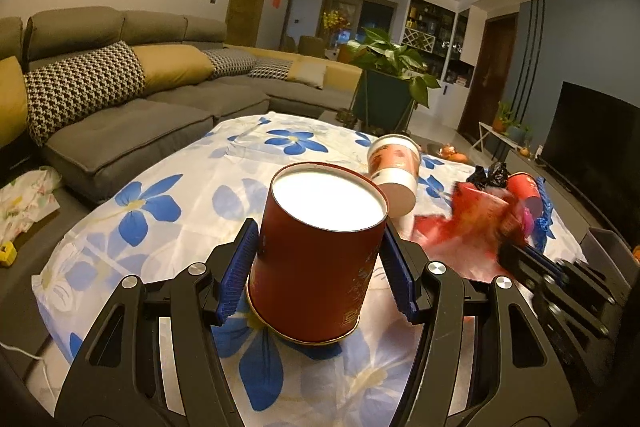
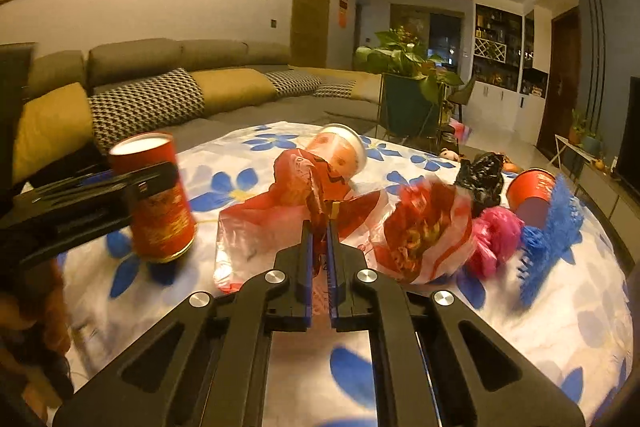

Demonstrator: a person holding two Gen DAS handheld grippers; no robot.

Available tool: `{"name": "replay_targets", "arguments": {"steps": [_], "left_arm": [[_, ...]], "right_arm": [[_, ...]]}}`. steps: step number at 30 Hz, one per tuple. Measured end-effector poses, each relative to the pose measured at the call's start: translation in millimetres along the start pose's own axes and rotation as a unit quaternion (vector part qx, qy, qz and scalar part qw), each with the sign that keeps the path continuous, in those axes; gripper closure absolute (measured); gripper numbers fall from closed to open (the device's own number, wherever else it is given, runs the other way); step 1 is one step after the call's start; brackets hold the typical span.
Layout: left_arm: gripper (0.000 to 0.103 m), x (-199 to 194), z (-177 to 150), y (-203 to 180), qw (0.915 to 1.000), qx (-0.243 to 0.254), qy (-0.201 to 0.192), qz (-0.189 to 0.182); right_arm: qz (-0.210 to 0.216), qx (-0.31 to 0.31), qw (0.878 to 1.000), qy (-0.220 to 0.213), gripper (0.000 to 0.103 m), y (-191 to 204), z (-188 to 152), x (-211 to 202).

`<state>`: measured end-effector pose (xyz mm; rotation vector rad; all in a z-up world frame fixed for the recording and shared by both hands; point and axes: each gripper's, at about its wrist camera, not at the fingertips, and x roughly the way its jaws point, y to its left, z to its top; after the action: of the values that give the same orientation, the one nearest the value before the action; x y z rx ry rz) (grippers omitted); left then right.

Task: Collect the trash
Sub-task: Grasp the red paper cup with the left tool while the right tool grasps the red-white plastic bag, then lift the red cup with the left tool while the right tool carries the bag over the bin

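A red canister (image 1: 320, 259) with a white lid leans slightly between the blue pads of my left gripper (image 1: 320, 227), which is shut on its sides. In the right wrist view the same canister (image 2: 162, 211) rests with its base at the tablecloth. My right gripper (image 2: 320, 227) is shut on a twisted fold of a red-and-white plastic bag (image 2: 304, 187) that spreads over the table ahead. A second crumpled red bag (image 2: 428, 231) lies just to its right.
On the blue-flowered tablecloth (image 2: 540, 327) lie a tipped paper cup (image 2: 340, 151), a black bag (image 2: 482, 175), a pink bag (image 2: 496, 239), a red cup (image 2: 532, 191) and a blue frilly piece (image 2: 556, 223). A grey sofa (image 1: 140, 115) stands left, a potted plant (image 1: 392, 67) beyond.
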<state>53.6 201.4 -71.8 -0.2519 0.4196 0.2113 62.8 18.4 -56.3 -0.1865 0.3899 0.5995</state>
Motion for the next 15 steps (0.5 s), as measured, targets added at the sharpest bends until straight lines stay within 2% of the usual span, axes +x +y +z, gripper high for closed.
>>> {"name": "replay_targets", "arguments": {"steps": [6, 15], "left_arm": [[0.044, -8, -2, -9, 0.9999, 0.000, -0.004, -0.010], [0.044, -22, -5, -28, 0.9997, 0.010, -0.013, -0.020]], "right_arm": [[0.008, 0.015, 1.000, -0.019, 0.096, -9, -1, -36], [0.014, 0.024, 0.997, -0.074, 0.096, -17, 8, -91]]}}
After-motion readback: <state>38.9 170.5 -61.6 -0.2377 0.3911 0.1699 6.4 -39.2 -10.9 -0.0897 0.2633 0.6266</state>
